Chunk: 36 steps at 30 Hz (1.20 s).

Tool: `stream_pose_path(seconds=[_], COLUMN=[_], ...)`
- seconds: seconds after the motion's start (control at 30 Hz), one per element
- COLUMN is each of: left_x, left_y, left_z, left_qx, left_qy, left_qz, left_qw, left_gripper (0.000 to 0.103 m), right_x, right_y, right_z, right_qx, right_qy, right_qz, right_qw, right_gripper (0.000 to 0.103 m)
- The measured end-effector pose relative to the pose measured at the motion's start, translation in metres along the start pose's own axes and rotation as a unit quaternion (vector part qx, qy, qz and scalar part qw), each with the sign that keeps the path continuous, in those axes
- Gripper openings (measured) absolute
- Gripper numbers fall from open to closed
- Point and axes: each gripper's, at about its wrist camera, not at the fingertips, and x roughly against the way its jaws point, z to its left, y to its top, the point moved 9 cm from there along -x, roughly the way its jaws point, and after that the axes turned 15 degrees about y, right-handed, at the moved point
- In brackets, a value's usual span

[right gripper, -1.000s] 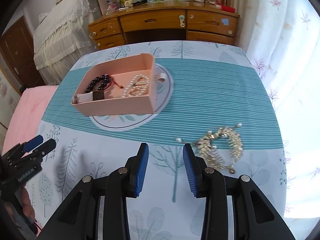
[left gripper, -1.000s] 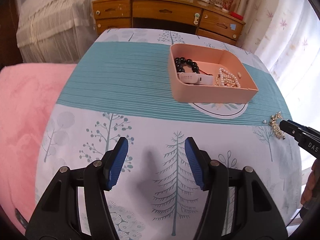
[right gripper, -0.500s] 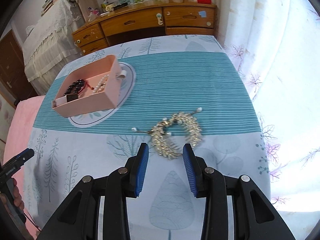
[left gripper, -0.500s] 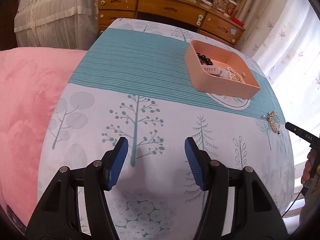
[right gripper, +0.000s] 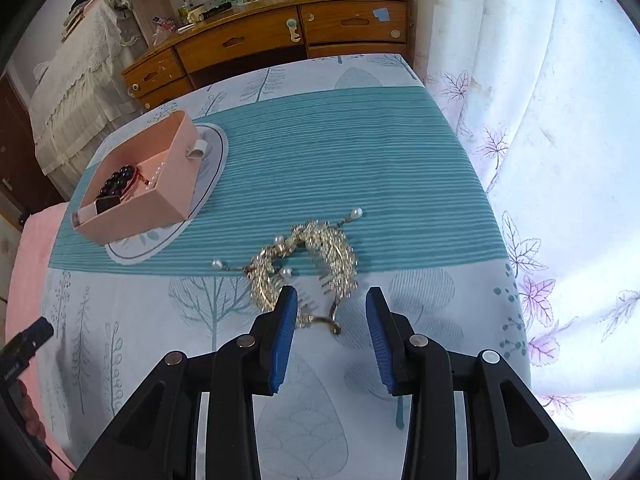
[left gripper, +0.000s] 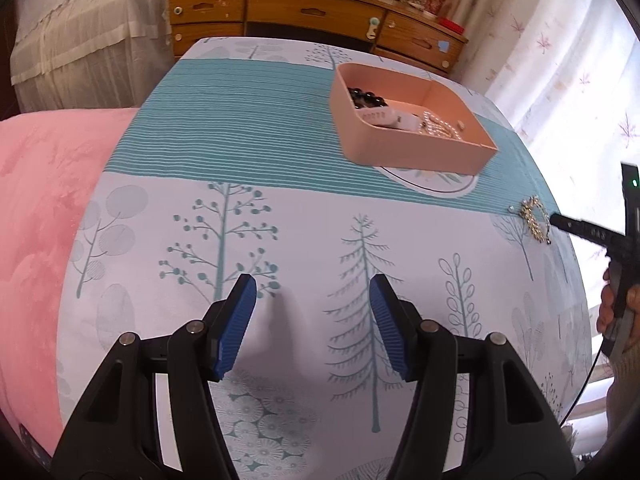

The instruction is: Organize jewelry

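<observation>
A gold leaf-shaped hair comb with pearls [right gripper: 308, 264] lies on the tablecloth; it also shows small in the left wrist view [left gripper: 534, 218]. My right gripper [right gripper: 331, 300] is open, its fingertips on either side of the comb's near end, low over the cloth. A pink tray [right gripper: 168, 204] holds a black bead bracelet [right gripper: 118, 178], a white watch band [left gripper: 380, 116] and a pearl strand [left gripper: 438, 128]; its wall shows in the left wrist view [left gripper: 416, 152]. My left gripper [left gripper: 312, 300] is open and empty over the near left of the cloth.
A wooden desk with drawers [right gripper: 260, 40] stands beyond the table's far edge. A pink blanket [left gripper: 36, 200] lies left of the table. White curtains [right gripper: 560, 160] hang along the right side. A bed with white lace cover [left gripper: 80, 40] stands at the far left.
My right gripper has moved forward and down, so the comb's near end now lies between its fingers. My left gripper has shifted, bringing the tray closer in its view.
</observation>
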Motion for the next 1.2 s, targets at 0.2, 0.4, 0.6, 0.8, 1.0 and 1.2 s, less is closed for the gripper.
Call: stream_pose_path(seconds=[0.2,0.4,0.6,0.8,1.0,1.2], left_x=[0.000,-0.002,-0.002,0.002,0.003,0.004], left_y=[-0.004,-0.005,-0.001,0.000,-0.002,-0.004], left_z=[-0.011,-0.014,-0.021,-0.027,-0.025,-0.024], left_qx=[-0.006,-0.005,-0.006,-0.013,-0.011,-0.010], left_qy=[-0.010,-0.014,-0.020,-0.022,-0.022,-0.025], left_qz=[0.003,0.007,0.008,0.001,0.000,0.000], left_qw=[0.9999,0.9999,0.9998,0.9997,0.9997,0.9996], left_gripper=[0.056,0.056,0.056,0.056,0.056,0.056], right_x=[-0.022,-0.039,-0.044,-0.040,-0.016,0.009], right_y=[0.021,0.023,0.020,0.017,0.033,0.058], right_z=[-0.005,-0.010,-0.002,0.012,0.042,0.087], right_qx=[0.004,0.026,0.063,0.077,0.075,0.108], right_qy=[0.010,0.000,-0.019,-0.017,0.017,0.047], right_qz=[0.024,0.043,0.048,0.038,0.012,-0.022], right_qw=[1.000,0.999,0.997,0.996,0.997,0.993], right_gripper=[0.036,0.036,0.028,0.026,0.006,0.000])
